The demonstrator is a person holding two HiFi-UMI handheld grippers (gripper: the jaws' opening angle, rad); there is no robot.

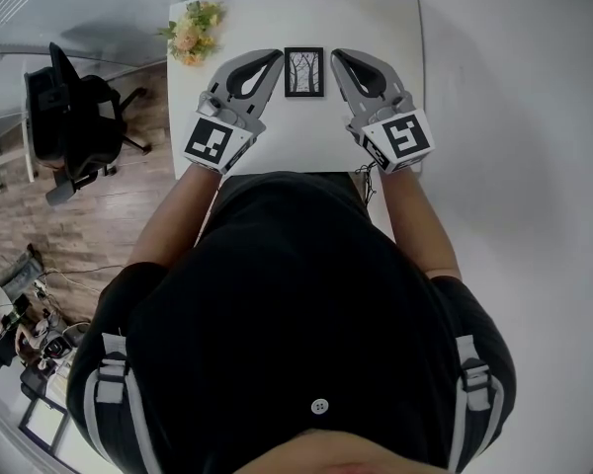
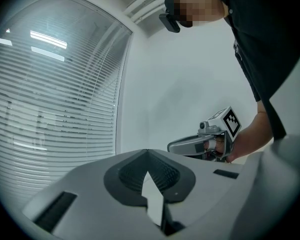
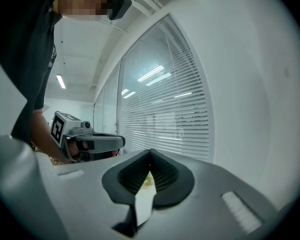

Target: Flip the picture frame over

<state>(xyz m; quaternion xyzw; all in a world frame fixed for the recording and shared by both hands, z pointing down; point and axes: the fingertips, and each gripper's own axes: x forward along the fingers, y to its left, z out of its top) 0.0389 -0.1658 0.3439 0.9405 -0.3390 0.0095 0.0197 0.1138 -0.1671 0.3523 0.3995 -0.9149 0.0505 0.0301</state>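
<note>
Two grippers flanked the picture frame (image 1: 303, 72), which lay flat, picture side up, near the middle of the white worktop (image 1: 376, 18). The left gripper (image 1: 276, 56) stood just beside the frame's left edge and the right gripper (image 1: 337, 55) just beside its right edge, neither touching it. Both pairs of fingers were clenched tip to tip, with nothing between them. A bunch of flowers (image 1: 191, 31) occupied the worktop's far left corner.
</note>
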